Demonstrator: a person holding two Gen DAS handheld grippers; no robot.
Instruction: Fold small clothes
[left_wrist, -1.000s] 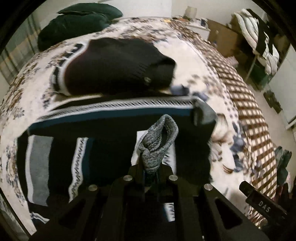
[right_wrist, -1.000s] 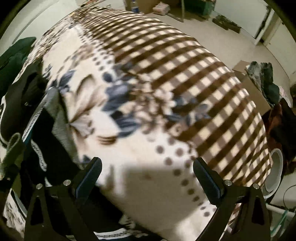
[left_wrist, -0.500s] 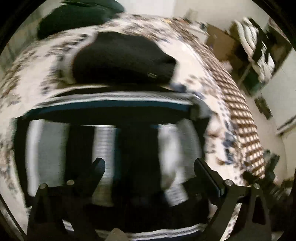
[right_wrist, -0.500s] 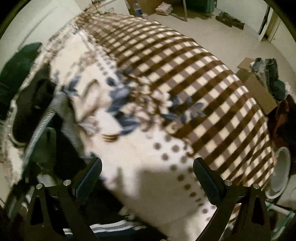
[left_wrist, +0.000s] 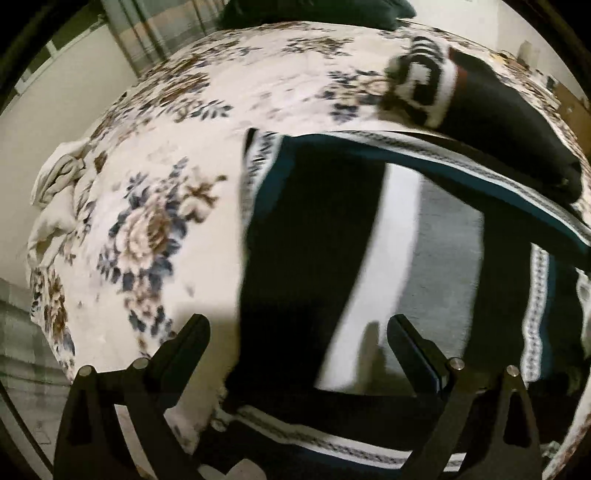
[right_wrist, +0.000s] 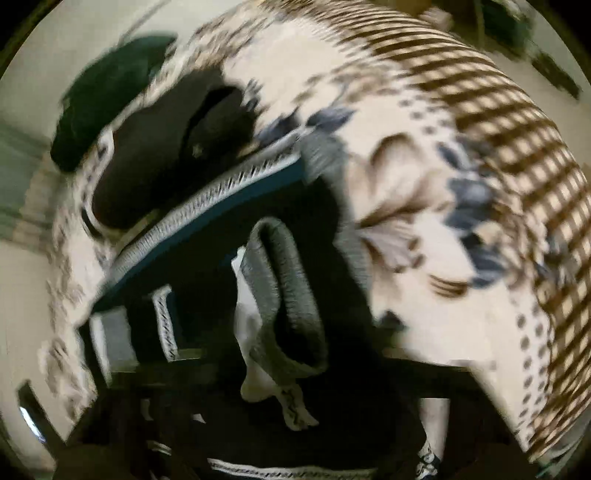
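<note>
A dark sweater (left_wrist: 332, 236) with white, grey and teal stripes lies flat on the floral bedspread (left_wrist: 155, 206). My left gripper (left_wrist: 295, 339) is open and empty, just above the sweater's left part. The right wrist view is blurred. It shows the sweater (right_wrist: 207, 229) with its grey ribbed collar (right_wrist: 291, 295) near the middle. My right gripper's fingers are lost in the dark blur at the bottom. A second black garment (left_wrist: 498, 110) lies behind the sweater.
A dark green pillow (right_wrist: 107, 88) lies at the head of the bed. Crumpled white cloth (left_wrist: 55, 192) lies at the bed's left edge. The checked border of the bedspread (right_wrist: 517, 147) runs along the right side.
My left gripper let go of the grey ribbed collar, opened and swung left over the sweater. My right gripper swung left from the bare bedspread toward the sweater's collar.
</note>
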